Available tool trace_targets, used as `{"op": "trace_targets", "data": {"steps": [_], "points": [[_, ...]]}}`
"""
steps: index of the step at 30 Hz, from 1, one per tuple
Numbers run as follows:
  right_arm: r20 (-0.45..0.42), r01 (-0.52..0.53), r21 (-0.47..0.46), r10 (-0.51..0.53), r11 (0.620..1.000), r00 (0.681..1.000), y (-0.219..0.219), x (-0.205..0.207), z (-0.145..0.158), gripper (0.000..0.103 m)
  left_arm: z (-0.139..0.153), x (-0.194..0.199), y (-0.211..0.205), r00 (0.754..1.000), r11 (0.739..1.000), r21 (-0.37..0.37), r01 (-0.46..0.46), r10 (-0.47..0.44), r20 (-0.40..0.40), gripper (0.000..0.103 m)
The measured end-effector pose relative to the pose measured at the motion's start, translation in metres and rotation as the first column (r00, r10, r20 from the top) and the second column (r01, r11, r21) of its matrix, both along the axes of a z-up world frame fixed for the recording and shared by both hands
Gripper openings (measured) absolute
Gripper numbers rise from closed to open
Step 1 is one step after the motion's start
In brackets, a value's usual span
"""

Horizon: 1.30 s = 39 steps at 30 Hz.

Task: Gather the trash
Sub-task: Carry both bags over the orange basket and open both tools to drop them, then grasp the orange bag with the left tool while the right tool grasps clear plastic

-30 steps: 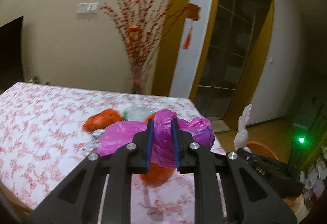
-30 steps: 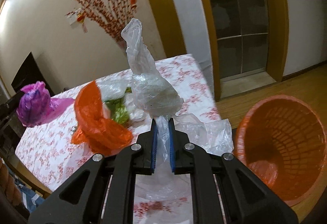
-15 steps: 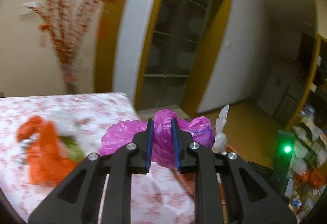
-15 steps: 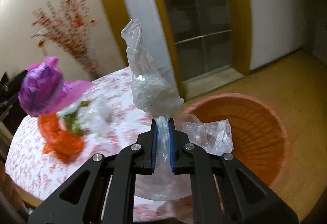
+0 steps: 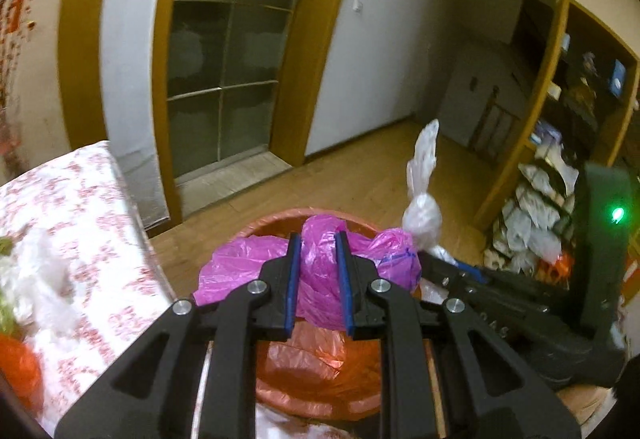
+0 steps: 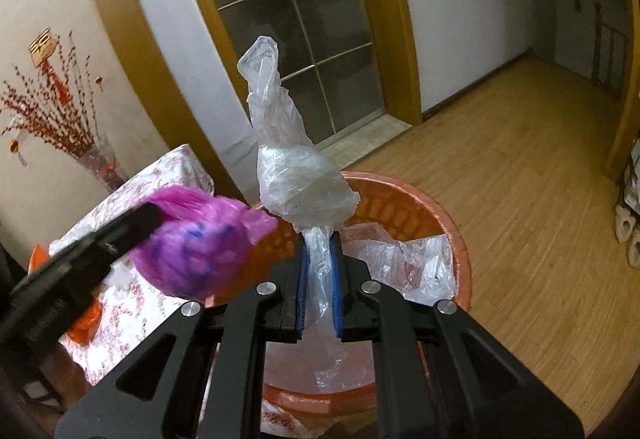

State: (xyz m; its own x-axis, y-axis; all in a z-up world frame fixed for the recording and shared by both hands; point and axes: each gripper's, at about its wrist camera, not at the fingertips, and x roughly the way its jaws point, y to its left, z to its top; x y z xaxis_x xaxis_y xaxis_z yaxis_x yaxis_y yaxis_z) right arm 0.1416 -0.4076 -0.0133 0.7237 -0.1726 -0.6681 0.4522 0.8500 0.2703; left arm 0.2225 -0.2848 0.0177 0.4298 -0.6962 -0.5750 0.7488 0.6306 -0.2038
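Observation:
My left gripper (image 5: 318,281) is shut on a crumpled magenta plastic bag (image 5: 316,271) and holds it over the orange trash basket (image 5: 320,379). My right gripper (image 6: 319,285) is shut on a clear plastic bag (image 6: 298,183) and holds it over the same basket (image 6: 448,227). In the right wrist view the magenta bag (image 6: 196,243) and the left gripper come in from the left, just beside the clear bag. In the left wrist view the clear bag (image 5: 422,207) and the right gripper (image 5: 436,263) sit to the right.
The table with a red floral cloth (image 5: 80,239) stands left of the basket, with an orange bag (image 5: 16,371) and white plastic scraps (image 5: 40,279) on it. Wood floor (image 6: 520,179) lies beyond. A cluttered shelf (image 5: 560,179) stands at the right.
Both grippers swung right, away from the table, carrying their bags; they now hold them over the orange basket, close together.

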Motion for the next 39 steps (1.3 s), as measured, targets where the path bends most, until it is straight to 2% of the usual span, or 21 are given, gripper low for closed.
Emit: {"op": "trace_targets", "data": {"steps": [8,16,19,23,29,35,39], "points": [[-0.029,0.019,0.034,-0.018,0.999,0.999,-0.007,0.011,-0.017,0.010,-0.035,0.020,-0.030,0.998,0.997,0.044,0.056,-0.055,-0.028,0.018],[-0.017,0.028,0.095,-0.027,0.995,0.999,-0.029,0.012,-0.027,0.011,-0.053,0.031,-0.036,0.996,0.995,0.074,0.066,-0.062,-0.061,0.021],[-0.024,0.024,0.098,-0.022,0.995,0.999,-0.029,0.014,-0.030,0.017,-0.061,0.036,-0.035,0.996,0.995,0.082,0.054,-0.048,-0.080,0.026],[-0.027,0.027,0.101,-0.024,0.995,0.999,-0.030,0.015,-0.034,0.033,-0.067,0.038,-0.031,0.996,0.995,0.093,0.046,-0.038,-0.087,0.034],[-0.030,0.038,0.075,-0.036,0.996,0.999,-0.029,0.015,-0.033,0.044,-0.066,0.046,-0.015,0.997,0.994,0.106,-0.010,0.018,-0.076,0.042],[-0.020,0.016,0.063,-0.015,0.998,1.000,-0.018,0.015,-0.027,0.045,-0.053,0.048,0.012,0.995,0.989,0.122,-0.087,0.091,-0.028,0.049],[-0.012,-0.032,0.041,0.033,0.999,0.999,0.001,0.017,-0.020,0.045,-0.040,0.044,0.045,0.987,0.979,0.123,-0.164,0.163,0.014,0.053]]}}
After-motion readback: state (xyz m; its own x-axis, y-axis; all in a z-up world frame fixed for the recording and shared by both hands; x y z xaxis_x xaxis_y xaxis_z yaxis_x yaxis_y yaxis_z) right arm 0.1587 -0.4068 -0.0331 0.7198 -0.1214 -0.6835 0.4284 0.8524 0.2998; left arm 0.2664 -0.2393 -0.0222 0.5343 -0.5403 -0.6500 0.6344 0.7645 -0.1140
